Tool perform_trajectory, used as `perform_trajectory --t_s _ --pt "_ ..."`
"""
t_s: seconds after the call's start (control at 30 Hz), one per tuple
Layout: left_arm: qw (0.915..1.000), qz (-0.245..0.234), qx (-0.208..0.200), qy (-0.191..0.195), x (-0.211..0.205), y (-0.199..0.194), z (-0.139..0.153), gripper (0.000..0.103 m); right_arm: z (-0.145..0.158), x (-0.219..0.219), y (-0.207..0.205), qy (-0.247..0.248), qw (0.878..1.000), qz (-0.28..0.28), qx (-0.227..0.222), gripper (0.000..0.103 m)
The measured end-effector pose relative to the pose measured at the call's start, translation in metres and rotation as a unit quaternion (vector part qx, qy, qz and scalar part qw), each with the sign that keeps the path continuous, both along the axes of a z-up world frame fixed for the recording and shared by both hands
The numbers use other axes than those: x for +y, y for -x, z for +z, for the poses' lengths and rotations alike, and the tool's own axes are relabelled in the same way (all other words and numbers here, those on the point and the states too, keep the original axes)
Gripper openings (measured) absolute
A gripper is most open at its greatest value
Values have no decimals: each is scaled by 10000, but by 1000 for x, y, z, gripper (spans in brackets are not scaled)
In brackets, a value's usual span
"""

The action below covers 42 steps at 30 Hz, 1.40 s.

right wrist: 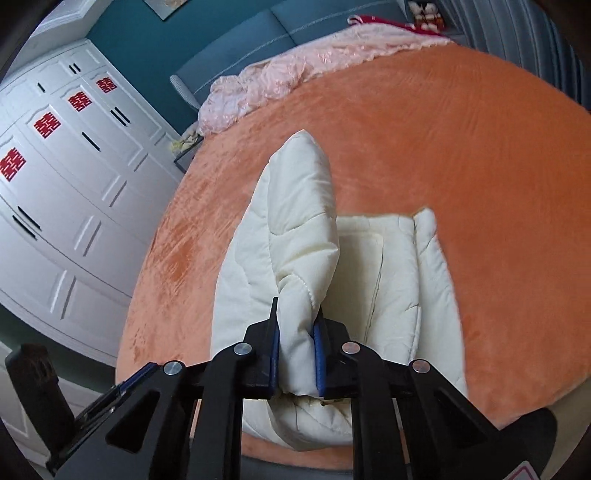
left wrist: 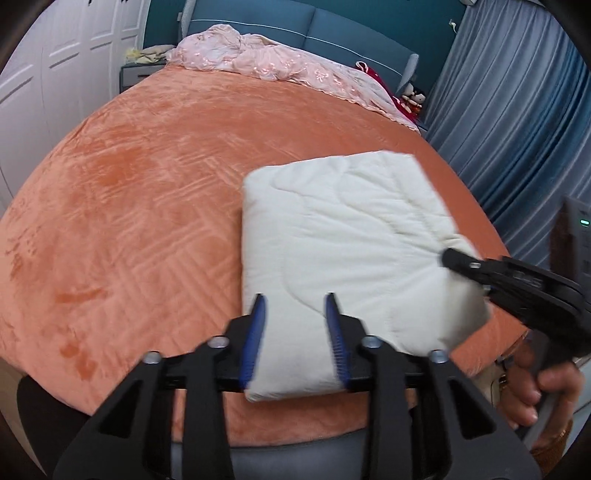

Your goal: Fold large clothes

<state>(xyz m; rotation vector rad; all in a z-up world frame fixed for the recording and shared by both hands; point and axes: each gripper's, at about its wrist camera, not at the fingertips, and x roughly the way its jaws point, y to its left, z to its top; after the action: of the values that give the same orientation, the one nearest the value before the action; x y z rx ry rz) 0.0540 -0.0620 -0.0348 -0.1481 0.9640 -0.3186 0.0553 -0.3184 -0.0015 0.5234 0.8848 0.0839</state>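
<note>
A white quilted padded garment [left wrist: 343,236] lies folded into a thick rectangle near the foot of the bed, on the orange blanket [left wrist: 147,206]. My left gripper [left wrist: 296,299] is shut on its near edge, and the cloth fills the gap between the blue pads [left wrist: 255,332]. The right gripper [left wrist: 448,258] comes in from the right, held by a hand [left wrist: 546,387]. In the right wrist view the right gripper [right wrist: 295,314] is shut on a bunched fold of the garment [right wrist: 295,229], which stands raised above the flatter layers [right wrist: 391,266]. The left gripper [right wrist: 122,384] shows at lower left.
A crumpled pink quilt [left wrist: 266,55] lies along the blue headboard [left wrist: 332,22]. A white wardrobe [right wrist: 62,192] stands on one side of the bed and blue-grey curtains [left wrist: 517,122] hang on the other. Red cloth and plush toys [left wrist: 410,99] sit at the far corner.
</note>
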Motion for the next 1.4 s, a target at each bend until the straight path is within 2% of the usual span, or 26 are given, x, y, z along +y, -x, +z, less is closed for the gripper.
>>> perform_trajectory --t_s 0.1,0.2,0.33,0.5,0.8,1.03,1.13,1.2,1.23,1.37,1.4 --pt "9999 -97 113 77 -9 -9 -2 6 1 -18 15 444 9988 -201 75 13" --pt "9993 -264 241 121 -28 -9 -10 1 -27 -41 26 392 9973 -396 486 13" --pt "9976 -521 452 31 -61 -10 -28 1 -65 -59 37 308 9946 -550 828 13" --pt "9962 -495 689 -199 -77 -11 -53 0 -98 -64 38 302 9928 -535 1028 13" --pt "9942 -458 738 -638 -89 -12 -78 0 -128 -60 28 290 9910 -580 1174 15" --pt "9925 -442 620 -961 -99 -11 -85 0 -126 -47 28 389 9899 -599 1228 16" --pt "9918 -451 609 -1027 -100 -11 -81 0 -117 -46 29 339 9897 -586 1265 20" --pt "9933 -474 620 -858 -95 -12 -69 0 -102 -50 30 241 9895 -640 1270 23" --pt "9948 -467 616 -656 -90 -14 -59 0 -91 -54 33 161 9905 -692 1175 26" --pt "9985 -319 290 -327 -77 -32 -19 0 -48 -74 32 -124 9936 -949 599 27" --pt "9990 -276 257 -223 -74 -43 -10 0 -38 -78 27 -173 9939 -993 448 33"
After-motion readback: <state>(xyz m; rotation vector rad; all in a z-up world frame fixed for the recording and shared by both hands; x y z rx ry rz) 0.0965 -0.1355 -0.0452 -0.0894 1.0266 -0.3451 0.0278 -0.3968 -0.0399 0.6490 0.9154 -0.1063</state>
